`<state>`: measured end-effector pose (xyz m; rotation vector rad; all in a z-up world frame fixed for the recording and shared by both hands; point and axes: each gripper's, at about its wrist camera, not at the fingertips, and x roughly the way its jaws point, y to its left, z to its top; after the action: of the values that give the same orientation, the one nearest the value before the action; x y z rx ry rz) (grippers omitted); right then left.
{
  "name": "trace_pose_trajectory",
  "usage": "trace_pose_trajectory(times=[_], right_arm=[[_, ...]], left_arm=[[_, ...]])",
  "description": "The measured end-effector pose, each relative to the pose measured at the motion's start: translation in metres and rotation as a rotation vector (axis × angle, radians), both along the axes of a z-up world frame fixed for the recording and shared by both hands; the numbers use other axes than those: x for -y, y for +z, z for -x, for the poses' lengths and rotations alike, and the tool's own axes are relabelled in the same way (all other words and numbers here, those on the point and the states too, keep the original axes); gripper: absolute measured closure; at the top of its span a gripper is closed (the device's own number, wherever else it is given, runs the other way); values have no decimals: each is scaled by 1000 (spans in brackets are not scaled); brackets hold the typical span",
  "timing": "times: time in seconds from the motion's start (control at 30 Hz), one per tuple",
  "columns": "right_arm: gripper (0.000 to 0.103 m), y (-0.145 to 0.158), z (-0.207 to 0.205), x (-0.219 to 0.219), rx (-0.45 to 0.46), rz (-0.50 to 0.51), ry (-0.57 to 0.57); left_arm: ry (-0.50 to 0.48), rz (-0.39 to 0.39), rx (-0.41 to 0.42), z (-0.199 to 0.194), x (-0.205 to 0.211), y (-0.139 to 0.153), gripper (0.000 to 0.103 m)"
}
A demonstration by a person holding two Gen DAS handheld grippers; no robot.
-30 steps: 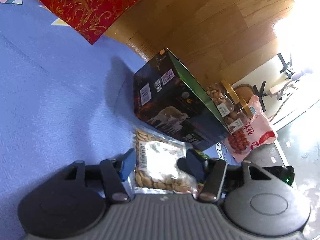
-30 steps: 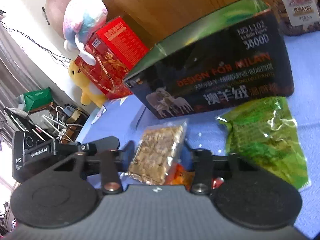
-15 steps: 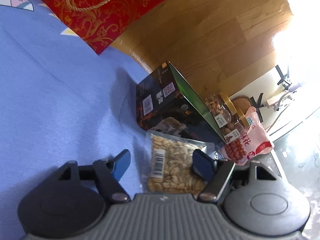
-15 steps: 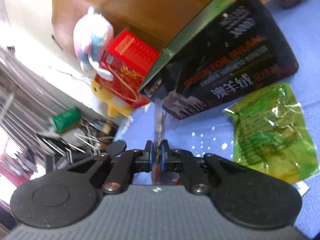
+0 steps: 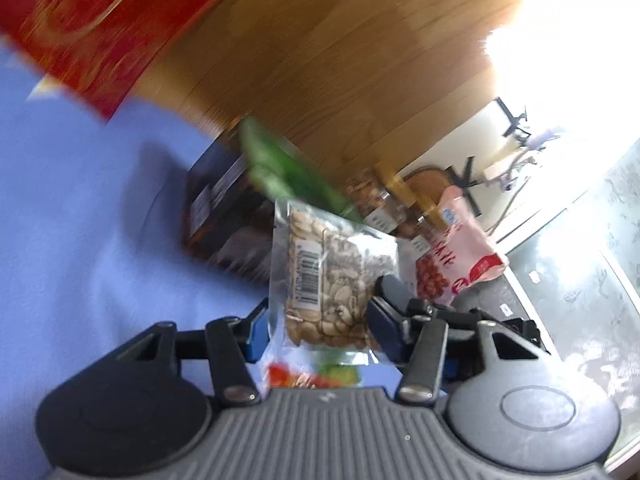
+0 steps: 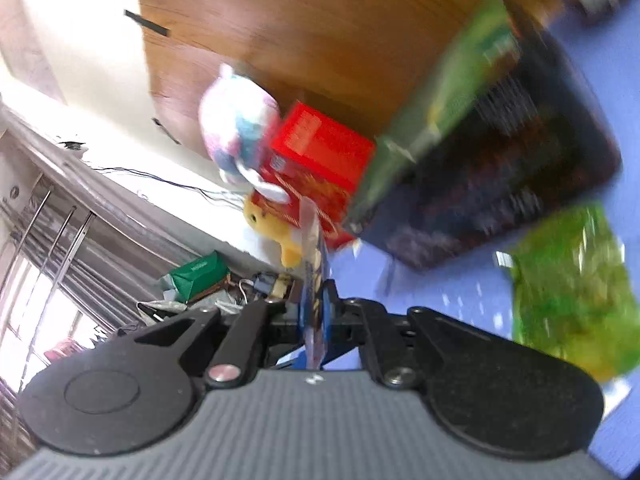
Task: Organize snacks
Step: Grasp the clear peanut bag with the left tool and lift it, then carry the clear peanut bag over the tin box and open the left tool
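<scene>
A clear packet of peanuts (image 5: 328, 276) hangs raised between the fingers of my left gripper (image 5: 320, 322), whose jaws stand apart on either side of it. My right gripper (image 6: 316, 312) is shut on the same packet, seen edge-on (image 6: 312, 248) and lifted off the blue cloth. A dark open box with a green inner flap (image 5: 228, 216) (image 6: 500, 168) stands behind. A green snack bag (image 6: 572, 292) lies on the cloth at right. A pink snack bag (image 5: 456, 256) and nut jars (image 5: 380, 196) sit beyond the box.
A red gift bag (image 5: 104, 28) (image 6: 320, 160) stands at the back by a wooden panel (image 5: 340, 60). Plush toys (image 6: 240, 136) sit next to it. A colourful packet (image 5: 312, 376) lies under my left gripper. The blue cloth (image 5: 80, 220) stretches left.
My right gripper closed on the peanut packet and lifted it off the cloth, tilting left. The packet now hangs upright in front of my left gripper, which has moved closer. Both views are motion-blurred.
</scene>
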<state>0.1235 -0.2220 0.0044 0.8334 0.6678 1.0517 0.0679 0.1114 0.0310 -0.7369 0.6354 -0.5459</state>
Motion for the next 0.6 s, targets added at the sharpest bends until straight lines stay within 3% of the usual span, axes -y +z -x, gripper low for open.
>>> trace_pose_trajectory(times=[0.13,0.27,0.4,0.47,0.6], right_arm=[[88,36,-16,-7,112,126,-88],[82,56,-39,-24,213,263,-178],[61,51,-55,-58,344,553,-309],[57,46,-49,-68,418,666,-391],[55,37,-31,-47,428,593,-456]], left_arm=[[28,-69,59,-29,12,37,53],[81,-131,60,-72,20,43,53],[202,-228,34,-94,24,36,51],[244,-258,46,-91,26,37,50],[286,-285,118,-63,16,41,46]])
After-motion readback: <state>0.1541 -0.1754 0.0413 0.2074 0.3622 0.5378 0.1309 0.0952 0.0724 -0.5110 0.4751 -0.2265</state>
